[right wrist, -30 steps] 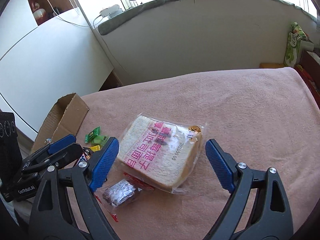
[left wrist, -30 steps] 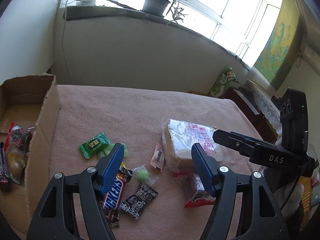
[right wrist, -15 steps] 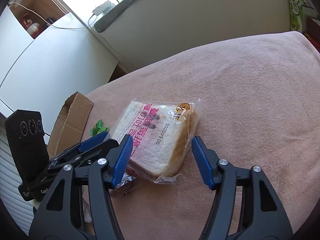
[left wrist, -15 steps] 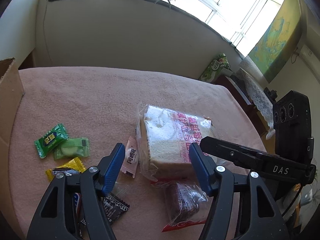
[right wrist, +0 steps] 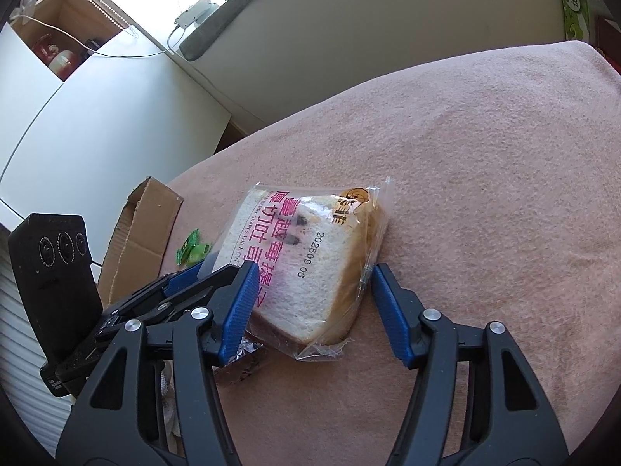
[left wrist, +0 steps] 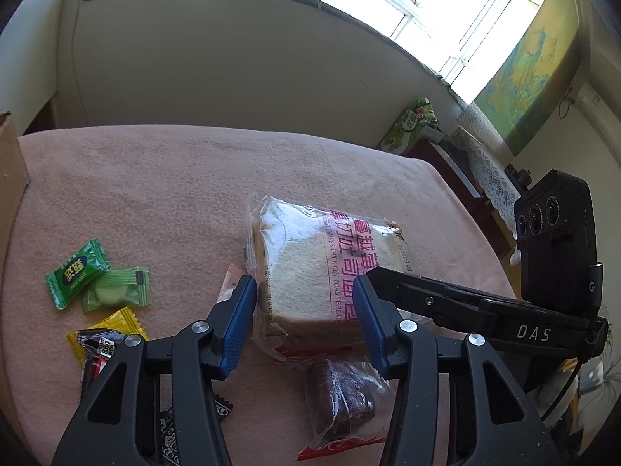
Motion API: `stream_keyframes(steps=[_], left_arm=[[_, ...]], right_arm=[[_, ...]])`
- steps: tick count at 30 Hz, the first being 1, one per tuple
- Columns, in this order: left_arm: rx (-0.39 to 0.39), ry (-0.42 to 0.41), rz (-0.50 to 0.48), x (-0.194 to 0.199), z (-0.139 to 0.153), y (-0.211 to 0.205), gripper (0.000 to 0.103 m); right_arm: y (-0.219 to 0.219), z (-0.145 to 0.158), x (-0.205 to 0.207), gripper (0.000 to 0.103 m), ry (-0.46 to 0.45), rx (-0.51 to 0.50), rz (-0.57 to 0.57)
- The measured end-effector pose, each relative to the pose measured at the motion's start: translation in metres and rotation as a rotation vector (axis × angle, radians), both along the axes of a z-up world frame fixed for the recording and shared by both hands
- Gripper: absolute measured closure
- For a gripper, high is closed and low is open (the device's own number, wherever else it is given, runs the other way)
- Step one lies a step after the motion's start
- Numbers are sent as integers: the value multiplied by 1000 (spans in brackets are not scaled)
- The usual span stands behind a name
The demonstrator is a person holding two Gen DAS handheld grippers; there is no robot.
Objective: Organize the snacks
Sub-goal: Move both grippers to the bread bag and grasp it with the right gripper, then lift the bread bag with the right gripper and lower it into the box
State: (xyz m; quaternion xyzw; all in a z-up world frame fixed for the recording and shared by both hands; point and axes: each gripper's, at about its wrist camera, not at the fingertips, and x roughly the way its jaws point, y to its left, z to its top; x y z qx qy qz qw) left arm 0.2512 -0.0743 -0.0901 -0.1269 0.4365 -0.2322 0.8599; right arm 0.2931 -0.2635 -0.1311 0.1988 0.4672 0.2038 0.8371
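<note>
A bag of sliced toast bread (left wrist: 322, 268) with pink print lies on the pink cloth; it also shows in the right wrist view (right wrist: 306, 260). My left gripper (left wrist: 304, 318) is open, its blue fingers either side of the bread's near end. My right gripper (right wrist: 310, 303) is open and straddles the bread's near corner from the other side. A dark brownie in clear wrap (left wrist: 341, 392) lies just in front of the bread. Two green candies (left wrist: 97, 279) and a yellow one (left wrist: 108, 334) lie to the left.
A cardboard box (right wrist: 136, 229) stands at the table's left edge; only its corner (left wrist: 9, 151) shows in the left wrist view. Dark wrapped snacks (left wrist: 97, 353) lie under my left gripper's left finger. The pink cloth (right wrist: 485, 194) stretches to the far and right edges.
Both grippers have moved in on the bread, which now sits between each pair of fingers. The left view has swung right, away from the box. Both pairs of jaws stand narrower.
</note>
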Motion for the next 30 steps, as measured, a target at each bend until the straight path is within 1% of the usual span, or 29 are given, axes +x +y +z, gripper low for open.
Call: stream_keyframes(steps=[7, 10, 21, 30], left_arm=[[15, -26, 4, -5, 6, 1, 54], [9, -43, 16, -8, 11, 6, 54], [3, -122, 64, -26, 32, 34, 54], [9, -176, 113, -39, 46, 61, 54]], right_arm=[[1, 1, -2, 42, -6, 9, 3], [4, 4, -4, 42, -19, 16, 4], [23, 25, -8, 42, -75, 28, 31], [52, 40, -11, 42, -111, 36, 67]])
